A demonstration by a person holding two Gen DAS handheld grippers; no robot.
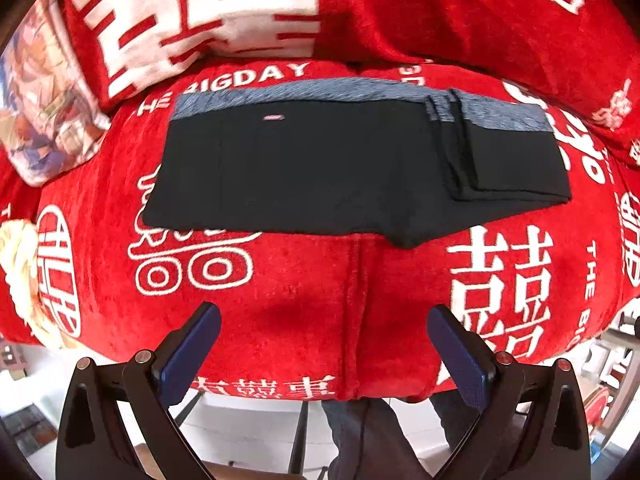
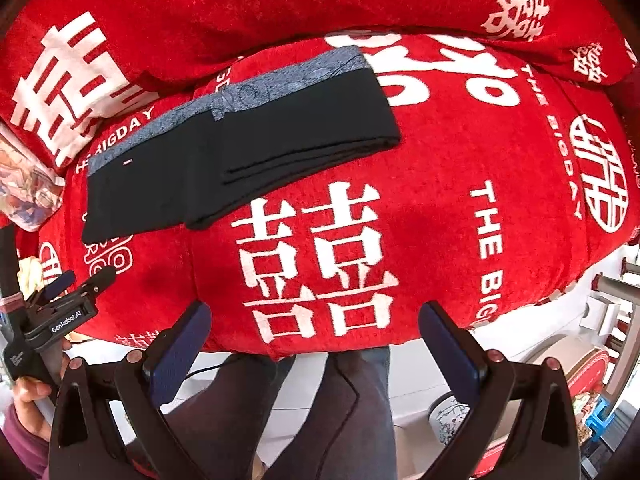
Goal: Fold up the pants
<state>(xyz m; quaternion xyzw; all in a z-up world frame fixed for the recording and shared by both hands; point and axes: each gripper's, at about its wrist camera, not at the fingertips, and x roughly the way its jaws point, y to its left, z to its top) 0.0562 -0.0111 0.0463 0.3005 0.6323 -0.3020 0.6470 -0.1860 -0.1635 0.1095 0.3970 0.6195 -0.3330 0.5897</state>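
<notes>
Red plush fills nearly both frames: a blanket (image 1: 304,312) printed with white double-happiness characters and "THE BIGDAY" lettering, spread over the surface in front of me. Black pants (image 1: 320,168) with a grey waistband lie folded on it in the upper middle of the left wrist view, one layer stacked over the right end, edges fairly square. In the right wrist view the same pants (image 2: 240,148) sit in the upper left, tilted.

My left gripper (image 1: 324,344) hangs at the bottom centre of its frame, blue pads spread wide with nothing between them, well apart from the pants. My right gripper (image 2: 316,340) is likewise spread wide and empty, low in its frame over the blanket's near edge.

Around the pants: a red cushion (image 1: 192,20) with big white characters rests against the upper left, and a patterned pillow (image 1: 44,100) lies at the left edge. In the right wrist view my hand (image 2: 28,396) grips the left gripper's handle at lower left. Nothing sits between my fingers and the pants except bare blanket.
</notes>
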